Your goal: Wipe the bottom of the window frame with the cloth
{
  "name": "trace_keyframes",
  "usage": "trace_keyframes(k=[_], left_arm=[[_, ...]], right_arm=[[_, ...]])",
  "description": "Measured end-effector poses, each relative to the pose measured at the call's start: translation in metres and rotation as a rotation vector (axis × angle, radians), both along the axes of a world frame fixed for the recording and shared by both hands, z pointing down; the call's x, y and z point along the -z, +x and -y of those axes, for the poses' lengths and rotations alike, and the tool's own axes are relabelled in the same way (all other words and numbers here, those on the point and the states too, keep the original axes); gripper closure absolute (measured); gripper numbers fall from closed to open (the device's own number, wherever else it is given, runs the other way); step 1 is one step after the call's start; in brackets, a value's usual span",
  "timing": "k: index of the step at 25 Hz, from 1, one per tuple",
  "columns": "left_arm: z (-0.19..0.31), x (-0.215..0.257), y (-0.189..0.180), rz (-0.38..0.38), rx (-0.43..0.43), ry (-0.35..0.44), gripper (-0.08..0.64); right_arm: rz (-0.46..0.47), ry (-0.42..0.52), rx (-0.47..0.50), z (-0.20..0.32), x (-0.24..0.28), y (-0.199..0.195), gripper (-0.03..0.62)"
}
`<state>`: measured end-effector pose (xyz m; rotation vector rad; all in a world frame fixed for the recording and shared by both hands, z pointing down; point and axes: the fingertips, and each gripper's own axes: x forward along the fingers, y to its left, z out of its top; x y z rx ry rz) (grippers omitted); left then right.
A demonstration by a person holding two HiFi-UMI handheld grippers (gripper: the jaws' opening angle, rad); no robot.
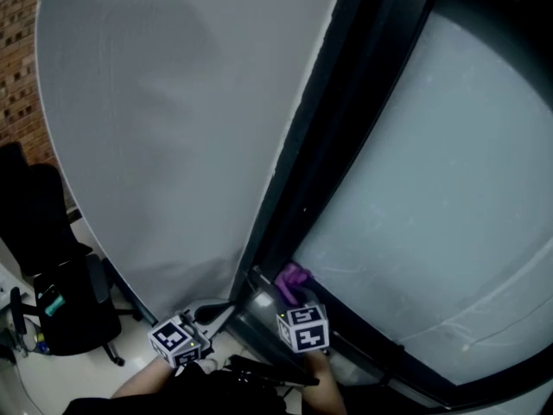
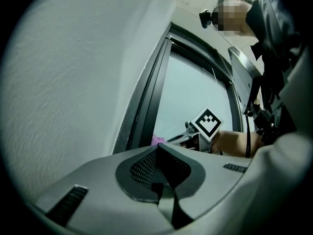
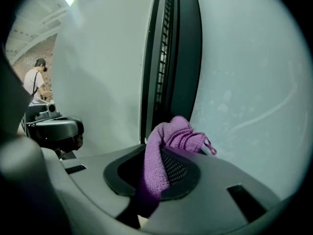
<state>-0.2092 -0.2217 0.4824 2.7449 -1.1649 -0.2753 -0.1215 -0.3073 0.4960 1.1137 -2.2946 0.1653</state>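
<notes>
Right tool (image 3: 163, 153) pinches cloth (image 3: 177, 133), bunched beyond it near window frame (image 3: 172, 58) | left tool (image 2: 159, 150) closed

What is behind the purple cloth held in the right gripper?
The dark window frame and pale glass rise behind the cloth. The frame's bottom just behind it is covered.

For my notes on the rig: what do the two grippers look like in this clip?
Both are grey moulded shells. The left gripper and right gripper have black, mesh-textured pads. Each carries a cube of black-and-white square markers. The person wears dark clothing.
</notes>
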Motion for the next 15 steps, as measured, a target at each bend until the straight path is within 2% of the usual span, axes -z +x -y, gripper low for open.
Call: trace_keyframes(k=[10, 12, 15], left_arm=[[-0.021, 0.006, 0.008, 0.027, 0.03, 0.025, 0.56], [-0.026, 0.004, 0.009, 0.038, 0.032, 0.019, 0.56], [-0.033, 0.003, 0.012, 0.056, 0.037, -0.001, 0.56]], right_arm=[[0.046, -0.031, 0.093, -0.038, 0.001, 0.004, 0.528], [0.091, -0.037, 0.109, -0.054, 0.006, 0.005, 0.528], [0.233, -0.032, 0.141, -0.083, 0.017, 0.018, 0.528]])
